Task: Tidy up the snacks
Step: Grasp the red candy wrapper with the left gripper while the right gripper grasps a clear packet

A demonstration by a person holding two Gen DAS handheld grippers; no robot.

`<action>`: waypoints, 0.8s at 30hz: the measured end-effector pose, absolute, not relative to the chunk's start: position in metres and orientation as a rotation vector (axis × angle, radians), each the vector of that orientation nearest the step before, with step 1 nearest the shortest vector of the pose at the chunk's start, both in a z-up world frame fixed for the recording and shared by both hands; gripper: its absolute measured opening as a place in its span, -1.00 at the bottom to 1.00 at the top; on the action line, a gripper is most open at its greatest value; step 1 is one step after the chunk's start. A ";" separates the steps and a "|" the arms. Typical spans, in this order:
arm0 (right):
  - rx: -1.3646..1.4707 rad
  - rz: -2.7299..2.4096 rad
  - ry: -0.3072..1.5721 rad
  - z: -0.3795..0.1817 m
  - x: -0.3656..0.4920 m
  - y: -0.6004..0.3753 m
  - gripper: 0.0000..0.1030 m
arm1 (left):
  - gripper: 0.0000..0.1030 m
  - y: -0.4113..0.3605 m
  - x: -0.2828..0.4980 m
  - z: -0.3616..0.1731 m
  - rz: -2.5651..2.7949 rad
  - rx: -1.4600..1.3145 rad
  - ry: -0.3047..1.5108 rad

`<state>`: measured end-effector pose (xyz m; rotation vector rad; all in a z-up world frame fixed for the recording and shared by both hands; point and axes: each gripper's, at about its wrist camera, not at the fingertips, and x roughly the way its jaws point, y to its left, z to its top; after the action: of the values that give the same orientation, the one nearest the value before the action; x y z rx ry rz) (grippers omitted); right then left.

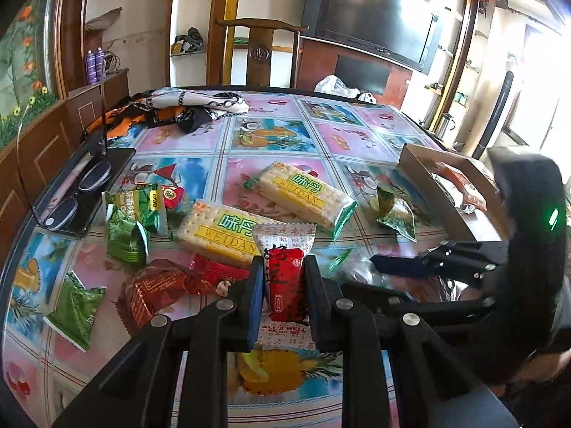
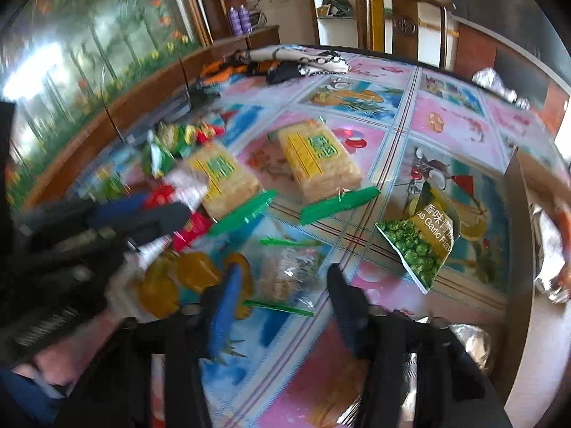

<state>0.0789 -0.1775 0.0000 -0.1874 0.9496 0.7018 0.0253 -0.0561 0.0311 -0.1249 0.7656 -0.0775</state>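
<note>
Centrally, left gripper (image 1: 283,281) clenched on a red-and-white snack packet (image 1: 285,278), raised above the patterned table (image 1: 271,132); right gripper (image 2: 282,296) released, its jaws straddling a clear cracker packet (image 2: 285,274) lying on the table, near the cardboard box (image 1: 439,192)

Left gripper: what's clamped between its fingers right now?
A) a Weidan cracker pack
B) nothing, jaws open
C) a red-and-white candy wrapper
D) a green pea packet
C. In the left wrist view the left gripper is shut on the red-and-white candy wrapper; both Weidan cracker packs lie on the table beyond it, untouched.
</note>
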 end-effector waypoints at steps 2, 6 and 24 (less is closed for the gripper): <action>-0.210 0.700 0.928 -0.001 0.077 -0.177 -0.34 | -0.60 -0.057 0.025 0.031 -0.079 -0.119 0.766; -0.168 0.709 0.914 0.003 0.078 -0.187 -0.37 | -0.60 -0.060 0.024 0.031 -0.082 -0.108 0.763; 0.038 0.561 0.797 0.040 0.108 -0.261 -0.37 | -0.60 -0.117 0.074 0.043 -0.028 -0.108 0.711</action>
<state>0.1082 -0.2609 0.0399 0.0375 0.7968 0.5610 0.0737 -0.1174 0.0431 -0.1084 0.7106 -0.0283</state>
